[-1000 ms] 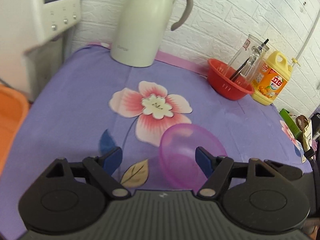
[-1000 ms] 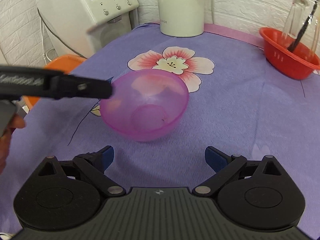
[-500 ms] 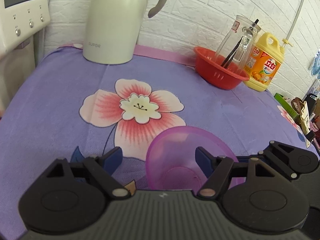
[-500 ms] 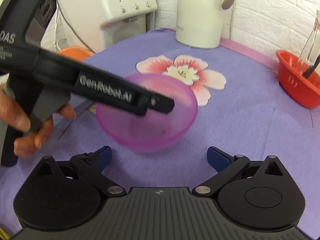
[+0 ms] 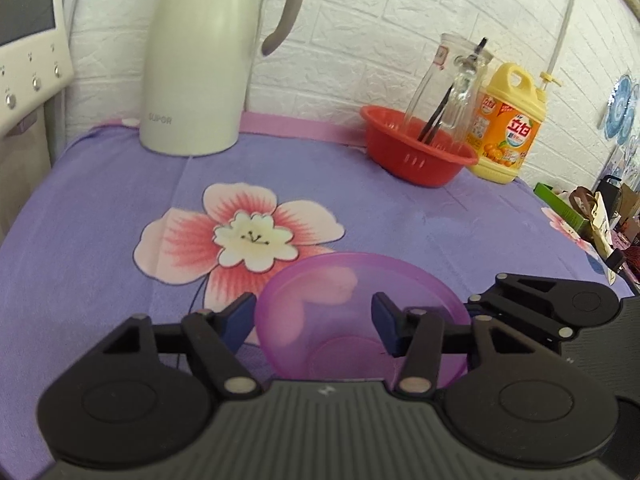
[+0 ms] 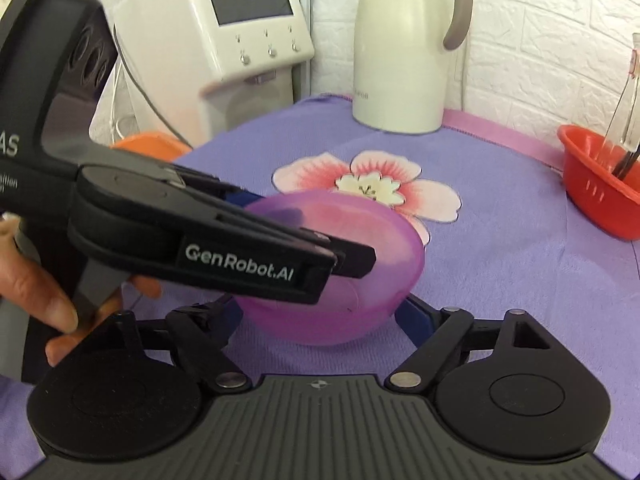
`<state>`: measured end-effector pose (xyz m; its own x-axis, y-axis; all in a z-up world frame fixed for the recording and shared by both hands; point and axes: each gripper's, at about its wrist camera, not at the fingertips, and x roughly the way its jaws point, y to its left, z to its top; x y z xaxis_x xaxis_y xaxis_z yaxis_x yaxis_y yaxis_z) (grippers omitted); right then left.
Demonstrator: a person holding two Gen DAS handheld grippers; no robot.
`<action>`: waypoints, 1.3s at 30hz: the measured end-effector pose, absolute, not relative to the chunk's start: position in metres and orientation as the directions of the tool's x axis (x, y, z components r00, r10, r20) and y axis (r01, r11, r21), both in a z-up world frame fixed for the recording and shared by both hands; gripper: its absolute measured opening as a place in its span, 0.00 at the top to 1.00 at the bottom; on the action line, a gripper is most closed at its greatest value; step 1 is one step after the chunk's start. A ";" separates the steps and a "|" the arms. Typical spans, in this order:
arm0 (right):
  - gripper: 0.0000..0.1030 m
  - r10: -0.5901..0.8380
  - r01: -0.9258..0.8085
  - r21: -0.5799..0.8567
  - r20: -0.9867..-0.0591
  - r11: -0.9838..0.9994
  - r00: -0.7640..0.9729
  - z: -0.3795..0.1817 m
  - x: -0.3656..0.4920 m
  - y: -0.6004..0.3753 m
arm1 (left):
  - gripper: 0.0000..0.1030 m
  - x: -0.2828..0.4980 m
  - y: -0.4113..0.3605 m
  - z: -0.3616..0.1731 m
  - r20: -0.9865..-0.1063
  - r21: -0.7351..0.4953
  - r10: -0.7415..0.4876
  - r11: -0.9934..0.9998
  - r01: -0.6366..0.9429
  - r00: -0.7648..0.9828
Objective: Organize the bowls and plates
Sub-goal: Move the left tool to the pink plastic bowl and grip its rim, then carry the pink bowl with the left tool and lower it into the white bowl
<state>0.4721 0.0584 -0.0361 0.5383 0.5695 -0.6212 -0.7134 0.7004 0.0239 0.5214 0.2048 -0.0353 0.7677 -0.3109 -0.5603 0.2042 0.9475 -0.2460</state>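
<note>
A translucent purple bowl [image 5: 352, 312] sits on the purple flowered cloth, also seen in the right wrist view [image 6: 360, 264]. My left gripper [image 5: 314, 322] is open, one finger outside the bowl's left wall and one inside over the bowl. In the right wrist view the left gripper [image 6: 320, 236] crosses above the bowl from the left. My right gripper [image 6: 320, 314] is open, its blue fingertips on either side of the bowl's near base, partly hidden by the bowl. The right gripper also shows in the left wrist view [image 5: 540, 300] at the bowl's right.
A white thermos jug [image 5: 200, 64] stands at the back. A red colander [image 5: 416, 148] holds a glass jar, with a yellow detergent bottle [image 5: 508, 124] beside it. A white appliance [image 6: 224, 36] stands at the left edge, an orange object [image 6: 148, 146] below it.
Both grippers have closed in on the bowl. The left gripper now straddles its left rim and reaches farther across it; the right gripper's fingertips now flank the bowl's base.
</note>
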 end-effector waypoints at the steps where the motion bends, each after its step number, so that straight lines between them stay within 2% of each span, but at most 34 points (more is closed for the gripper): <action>1: 0.00 0.567 -0.711 0.015 -0.616 0.703 0.547 -0.034 0.471 0.058 | 0.48 0.520 0.203 -0.033 -0.555 -0.241 -0.308 0.949 0.205 0.773; 5: 0.00 0.568 -0.708 -0.004 -0.593 0.707 0.571 -0.026 0.465 0.056 | 0.48 0.515 0.197 -0.022 -0.541 -0.234 -0.306 0.950 0.209 0.784; 14: 0.00 0.560 -0.701 0.054 -0.646 0.711 0.518 -0.038 0.468 0.053 | 0.48 0.509 0.193 -0.030 -0.562 -0.217 -0.281 0.958 0.189 0.778; 19: 0.00 0.558 -0.708 0.050 -0.655 0.705 0.510 -0.041 0.472 0.053 | 0.47 0.523 0.196 -0.042 -0.595 -0.241 -0.272 0.958 0.155 0.756; 23: 0.00 0.545 -0.714 0.007 -0.650 0.700 0.529 -0.045 0.471 0.056 | 0.50 0.519 0.191 -0.043 -0.584 -0.232 -0.298 0.953 0.196 0.755; 28: 0.00 0.558 -0.707 -0.014 -0.604 0.707 0.569 -0.036 0.462 0.049 | 0.50 0.500 0.180 -0.023 -0.545 -0.190 -0.296 0.955 0.229 0.784; 33: 0.00 0.567 -0.697 -0.026 -0.561 0.716 0.603 -0.010 0.439 0.033 | 0.50 0.473 0.165 0.004 -0.513 -0.204 -0.320 0.947 0.249 0.796; 39: 0.00 0.534 -0.675 -0.069 -0.555 0.734 0.638 0.020 0.394 0.004 | 0.50 0.422 0.134 0.035 -0.494 -0.240 -0.382 0.923 0.299 0.781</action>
